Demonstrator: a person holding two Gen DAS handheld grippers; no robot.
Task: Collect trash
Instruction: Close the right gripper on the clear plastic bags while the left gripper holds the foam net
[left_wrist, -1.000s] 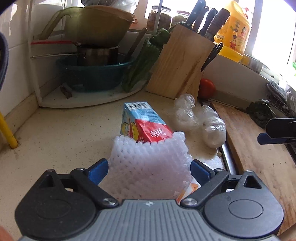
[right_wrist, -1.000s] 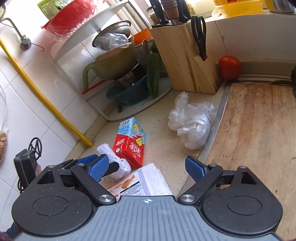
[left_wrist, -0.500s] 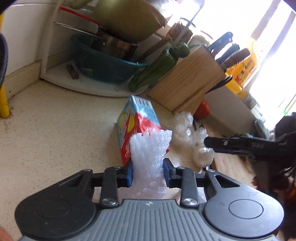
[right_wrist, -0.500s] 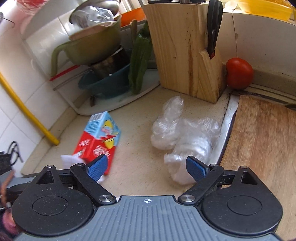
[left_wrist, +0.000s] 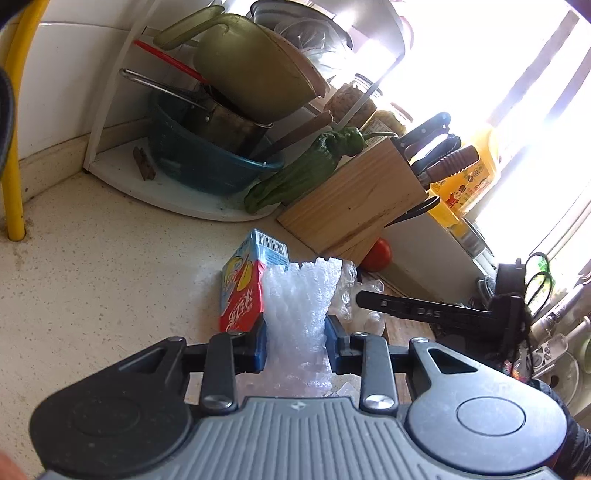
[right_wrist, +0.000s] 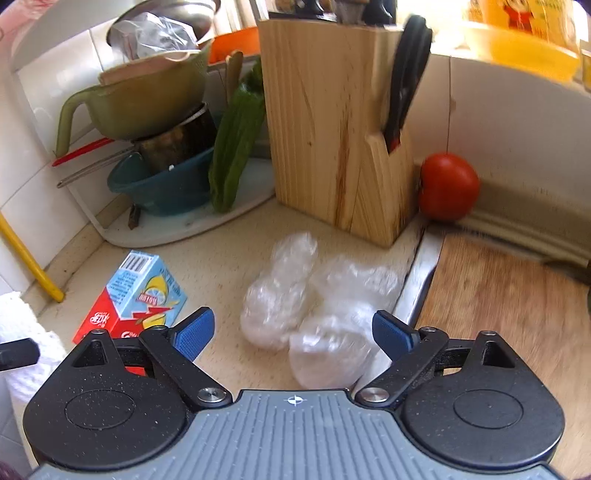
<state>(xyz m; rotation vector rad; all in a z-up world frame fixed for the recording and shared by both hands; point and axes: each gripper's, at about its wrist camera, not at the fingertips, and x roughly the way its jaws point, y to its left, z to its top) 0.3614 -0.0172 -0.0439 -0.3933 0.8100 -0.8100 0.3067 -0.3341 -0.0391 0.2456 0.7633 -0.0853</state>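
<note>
Speckled counter (right_wrist: 229, 254) runs back to a knife block (right_wrist: 328, 122) and a tomato (right_wrist: 448, 186). On it lie a juice carton (right_wrist: 140, 295) and a crumpled plastic bag (right_wrist: 317, 306), the bag between the widely parted, opening jaws of the right gripper (right_wrist: 293, 330) (pads not touching it). Beside the carton, the left gripper (left_wrist: 295, 341) pinches white foam netting (left_wrist: 299, 299), squeezed narrow between its pads.

On the countertop (right_wrist: 229, 251) the juice carton (right_wrist: 138, 299) lies left of the crumpled plastic bag (right_wrist: 317, 314), the knife block (right_wrist: 332, 129) stands behind the bag with a tomato (right_wrist: 448, 186) just right of it (touching, it seems), and the cutting board (right_wrist: 517, 314) sits right of the bag.
</note>
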